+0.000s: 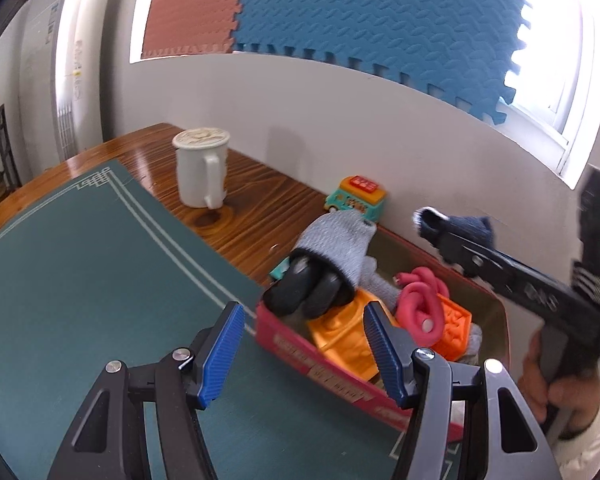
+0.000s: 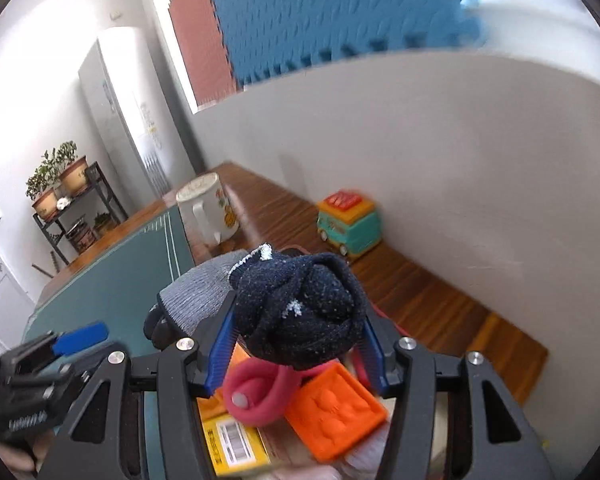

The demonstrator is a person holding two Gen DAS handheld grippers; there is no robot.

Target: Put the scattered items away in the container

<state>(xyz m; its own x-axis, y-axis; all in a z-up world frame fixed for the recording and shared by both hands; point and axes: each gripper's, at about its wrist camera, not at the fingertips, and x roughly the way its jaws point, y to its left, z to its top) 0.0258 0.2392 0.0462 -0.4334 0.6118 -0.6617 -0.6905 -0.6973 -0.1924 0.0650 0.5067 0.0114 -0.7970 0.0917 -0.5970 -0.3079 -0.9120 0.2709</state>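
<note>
Already the box (image 1: 332, 376) is heaped: a grey glove (image 1: 336, 252) hangs over its far rim, with orange blocks (image 1: 348, 336) and a pink coil (image 1: 418, 308) inside, just ahead of the left gripper (image 1: 304, 356), whose jaws stand spread and empty. The right gripper (image 2: 296, 344) has its jaws pinching a balled navy sock (image 2: 300, 312) above the pile. Dropped there, I'd guess the sock could roll off or nudge the glove out. The toy van (image 1: 356, 198) sits beyond on the surface, by the wall.
</note>
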